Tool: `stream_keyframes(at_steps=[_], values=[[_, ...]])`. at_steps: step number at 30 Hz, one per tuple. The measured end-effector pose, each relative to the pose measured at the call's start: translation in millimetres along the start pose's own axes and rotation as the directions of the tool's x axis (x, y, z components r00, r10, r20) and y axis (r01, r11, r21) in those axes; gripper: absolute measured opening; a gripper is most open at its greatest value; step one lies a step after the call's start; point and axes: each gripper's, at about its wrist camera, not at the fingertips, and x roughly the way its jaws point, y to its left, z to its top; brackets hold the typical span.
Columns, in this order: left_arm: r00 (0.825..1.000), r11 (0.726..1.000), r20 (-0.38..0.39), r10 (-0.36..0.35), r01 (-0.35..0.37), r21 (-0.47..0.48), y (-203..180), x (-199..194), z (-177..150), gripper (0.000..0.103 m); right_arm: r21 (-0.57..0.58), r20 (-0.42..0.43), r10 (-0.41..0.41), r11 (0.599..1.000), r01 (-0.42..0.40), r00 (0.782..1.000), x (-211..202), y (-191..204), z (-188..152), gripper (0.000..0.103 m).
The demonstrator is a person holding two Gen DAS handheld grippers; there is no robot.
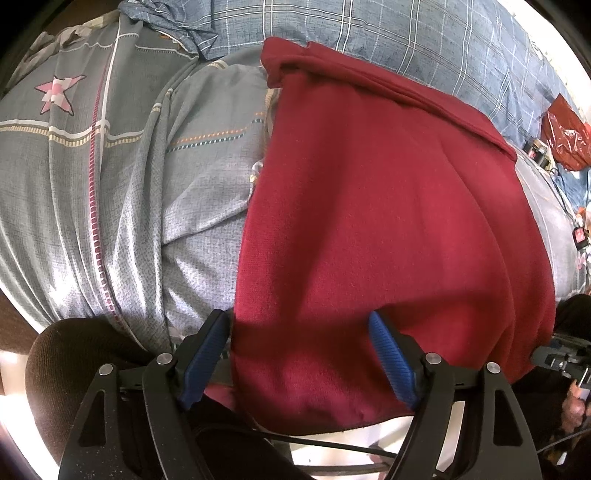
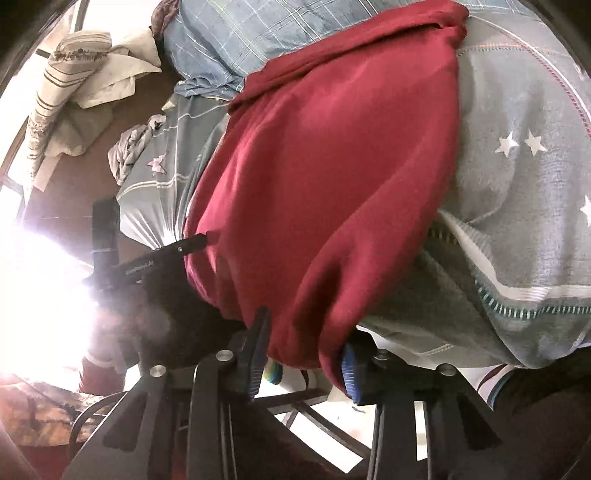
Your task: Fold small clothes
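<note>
Cloth (image 1: 388,221) looks soft, light and limp; we'd take it by its near hem. Left hand-held gripper (image 1: 299,325) is released over it; right hand-held gripper (image 2: 304,332) straddles the hem, grip unclear

Landmark: the garment (image 1: 388,221) lies spread on the bedsheet (image 1: 110,184), on the bed.
Behind the garment: the pillow (image 1: 369,33), up against its far folded edge.
Left tool (image 1: 299,354): at the garment's near left corner, one finger on the cloth, the other just off its left edge over the sheet.
Right tool (image 2: 304,354): at the garment's near hem, which hangs between its fingers.
Left of the garment, off the bed: a heap of cloths (image 2: 85,81) on the floor (image 2: 74,192).
Far right of the garment: a plastic bag (image 1: 565,136) on the bed.
</note>
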Motion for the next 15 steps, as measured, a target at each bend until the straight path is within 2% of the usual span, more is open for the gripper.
stream_keyframes(at_steps=[5, 7, 8, 9, 13, 15], values=[[1.0, 1.0, 0.002, -0.003, 0.003, 0.004, 0.5, 0.0, -0.6, 0.08, -0.013, 0.004, 0.009, 1.0, -0.009, 1.0, 3.5, 3.3, 0.3, 0.039], [1.0, 1.0, 0.001, 0.003, -0.003, 0.012, -0.3, 0.3, -0.3, 0.08, -0.005, 0.019, 0.021, 1.0, -0.021, 1.0, 4.1, 4.1, 0.7, 0.044], [1.0, 1.0, 0.0, 0.005, -0.005, 0.014, -1.0, 0.5, -0.3, 0.08, -0.002, 0.02, 0.027, 1.0, -0.027, 0.999, 4.7, 2.9, 0.0, 0.053], [1.0, 1.0, -0.001, 0.007, -0.007, 0.017, -1.3, 0.6, -0.1, 0.081, 0.002, 0.013, 0.029, 1.0, -0.029, 0.999, 6.3, 2.9, -0.6, 0.055], [1.0, 1.0, -0.002, 0.008, -0.008, 0.018, -1.8, 1.4, 0.6, 0.082, -0.017, 0.001, 0.013, 1.0, -0.013, 1.0, 8.9, 7.0, -1.2, 0.055], [1.0, 1.0, -0.001, 0.009, -0.009, 0.019, -2.1, 1.4, 0.6, 0.082, -0.016, 0.0, 0.012, 1.0, -0.012, 1.0, 8.4, 6.6, 0.1, 0.045]])
